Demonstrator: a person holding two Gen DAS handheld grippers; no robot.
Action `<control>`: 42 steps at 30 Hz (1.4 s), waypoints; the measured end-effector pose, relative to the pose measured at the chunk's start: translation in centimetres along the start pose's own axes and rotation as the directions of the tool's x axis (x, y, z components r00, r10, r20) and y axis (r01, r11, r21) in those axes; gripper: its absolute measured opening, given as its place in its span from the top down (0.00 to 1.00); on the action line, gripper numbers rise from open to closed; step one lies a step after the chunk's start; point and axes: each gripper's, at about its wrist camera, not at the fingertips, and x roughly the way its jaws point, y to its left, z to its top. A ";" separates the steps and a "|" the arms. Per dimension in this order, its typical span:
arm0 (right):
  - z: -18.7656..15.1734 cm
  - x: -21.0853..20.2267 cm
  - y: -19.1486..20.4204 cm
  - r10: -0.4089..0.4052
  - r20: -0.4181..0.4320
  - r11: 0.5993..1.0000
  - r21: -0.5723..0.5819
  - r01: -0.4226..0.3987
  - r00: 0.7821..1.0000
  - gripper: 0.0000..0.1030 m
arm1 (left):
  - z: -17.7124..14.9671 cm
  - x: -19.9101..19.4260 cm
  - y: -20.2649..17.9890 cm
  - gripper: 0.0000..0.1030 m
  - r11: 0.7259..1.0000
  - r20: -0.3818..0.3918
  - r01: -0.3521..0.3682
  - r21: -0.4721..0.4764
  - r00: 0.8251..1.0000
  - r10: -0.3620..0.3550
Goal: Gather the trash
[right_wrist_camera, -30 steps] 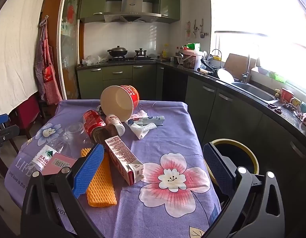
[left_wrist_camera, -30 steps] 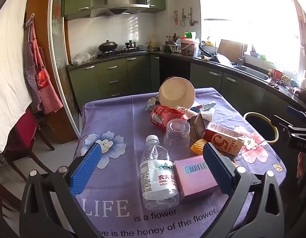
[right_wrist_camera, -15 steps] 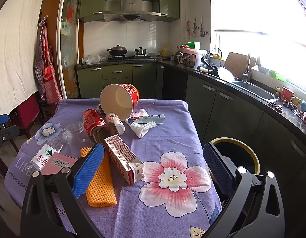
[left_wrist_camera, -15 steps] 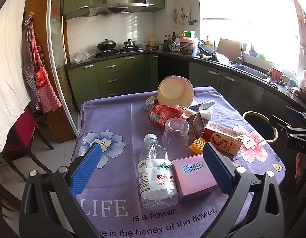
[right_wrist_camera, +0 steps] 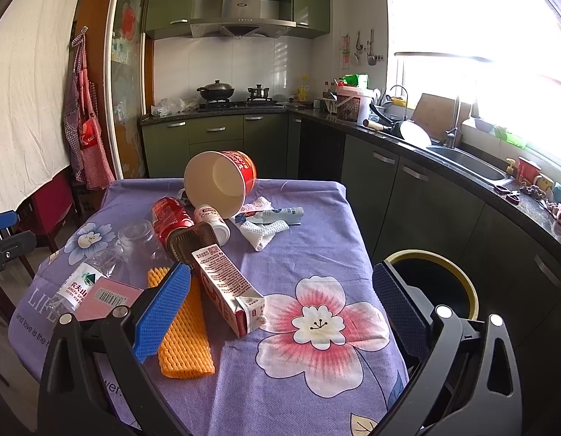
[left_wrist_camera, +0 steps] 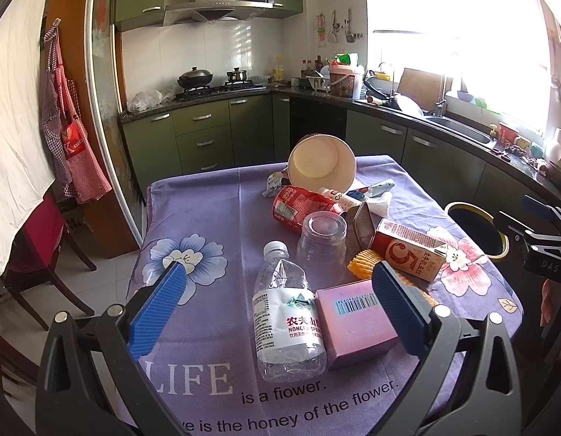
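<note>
Your left gripper [left_wrist_camera: 276, 303] is spread wide and holds nothing; it hangs over the near edge of the table [left_wrist_camera: 207, 214]. Your right gripper [right_wrist_camera: 280, 301] is likewise spread and empty, at the table's right end, just beside the bin [right_wrist_camera: 458, 279].

Risks, left to right:
- The bottle [left_wrist_camera: 285, 312] lies on its side, touching the pink box [left_wrist_camera: 356, 318]. It is round, thin and crumpled; a grip across the body may dent it or send it rolling, and a wide closure may catch the box too.
- The clear cup [left_wrist_camera: 322, 243] lies tipped against the can [left_wrist_camera: 298, 205]. Lifting either one will likely disturb the other.
- The foam net [right_wrist_camera: 184, 334] is soft and partly under the carton [right_wrist_camera: 226, 290]; pulling it may drag the carton toward the edge.
- The bowl [right_wrist_camera: 218, 181] rests on its side, propped on the pile; it may roll once its neighbours go.
- The bin stands below table level at the right. A release from too far left lands on the floor.

Condition of the trash: all of it is on the purple cloth, crowded mid-table, pieces touching or overlapping. A small white bottle [right_wrist_camera: 211, 219], a tube [right_wrist_camera: 276, 214] and a crumpled tissue [right_wrist_camera: 265, 232] lie behind the carton. Nothing is lifted yet; I judge collection not begun.
</note>
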 end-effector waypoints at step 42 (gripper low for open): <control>-0.5 1.0 0.2 0.013 -0.029 1.000 0.004 -0.013 0.999 0.04 | 0.0 0.3 -0.1 0.06 1.000 -0.013 0.008 0.001 1.000 -0.008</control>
